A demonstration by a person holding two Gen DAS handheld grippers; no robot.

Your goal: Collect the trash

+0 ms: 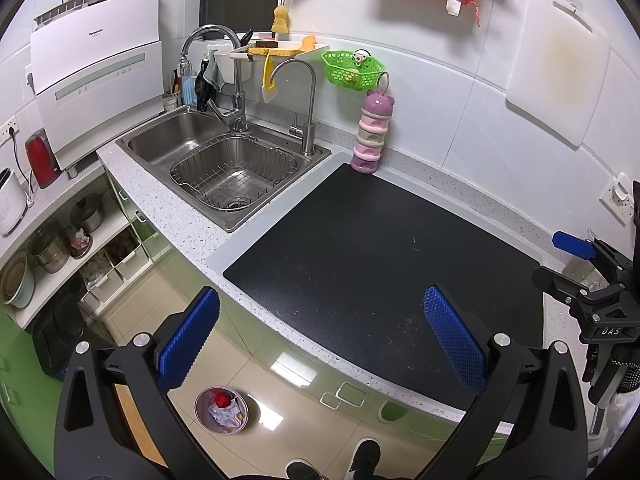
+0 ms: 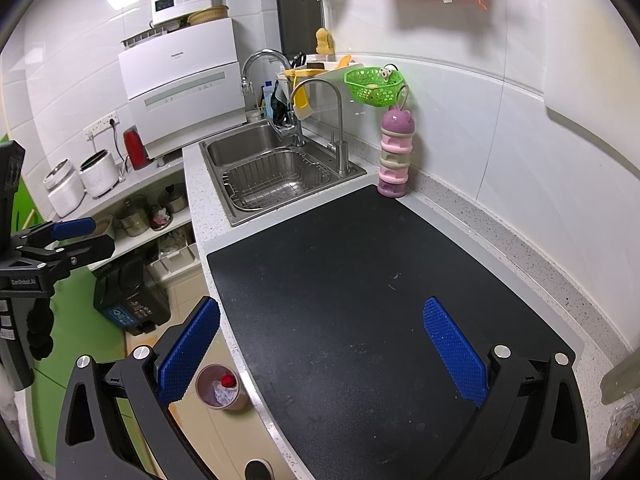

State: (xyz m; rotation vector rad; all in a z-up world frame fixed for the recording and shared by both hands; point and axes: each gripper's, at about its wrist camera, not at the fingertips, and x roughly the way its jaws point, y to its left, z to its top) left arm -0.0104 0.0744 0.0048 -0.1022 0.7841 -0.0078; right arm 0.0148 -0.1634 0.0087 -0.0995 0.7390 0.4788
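A small pink trash bin [image 1: 221, 410] stands on the floor below the counter edge, holding a red item and crumpled white scraps; it also shows in the right wrist view [image 2: 218, 387]. A black mat [image 1: 380, 264] lies on the counter with nothing on it, and shows in the right wrist view too [image 2: 380, 300]. My left gripper [image 1: 320, 340] is open and empty over the counter's front edge. My right gripper [image 2: 320, 352] is open and empty above the mat; it appears at the right edge of the left wrist view [image 1: 576, 264].
A steel sink [image 1: 224, 160] with a wire basket sits left of the mat. A pink stacked container [image 1: 372, 136] stands at the mat's far corner. A dark bin [image 2: 130, 296] stands on the floor. Shelves with pots [image 1: 60, 240] lie to the left.
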